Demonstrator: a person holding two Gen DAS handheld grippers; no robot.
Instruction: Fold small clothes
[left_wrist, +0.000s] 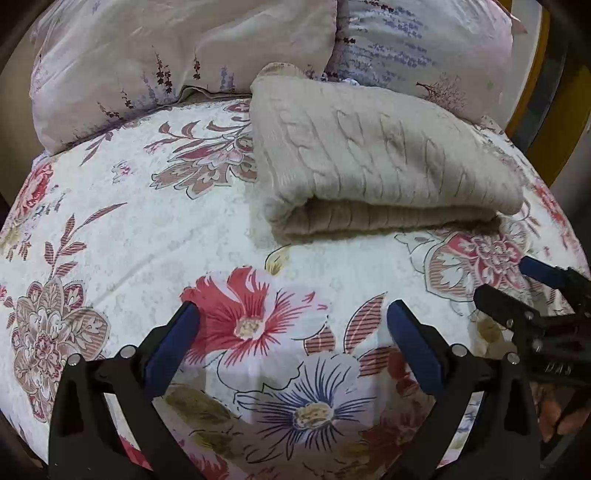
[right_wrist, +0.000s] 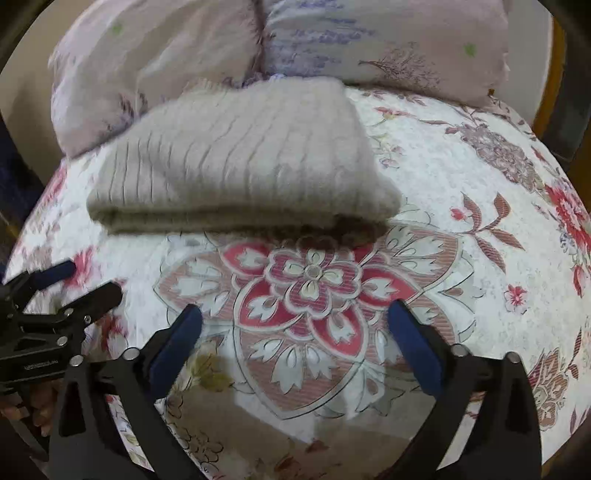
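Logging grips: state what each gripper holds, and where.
Nothing is held. Left gripper and right gripper are open over the bedspread; the folded sweater lies untouched.

This is a bedroom in a home. A bed (left_wrist: 122, 221) fills both views, covered by a white quilted bedspread (right_wrist: 443, 192) printed with large red, pink and blue flowers. At its far end two plump pillows (left_wrist: 122, 62) in pale pink cases with a lavender sprig pattern lean side by side. A folded beige knit garment (left_wrist: 369, 158) lies on the bedspread just in front of them. A strip of yellow-brown wood (left_wrist: 532, 110) shows beyond the bed's right edge.
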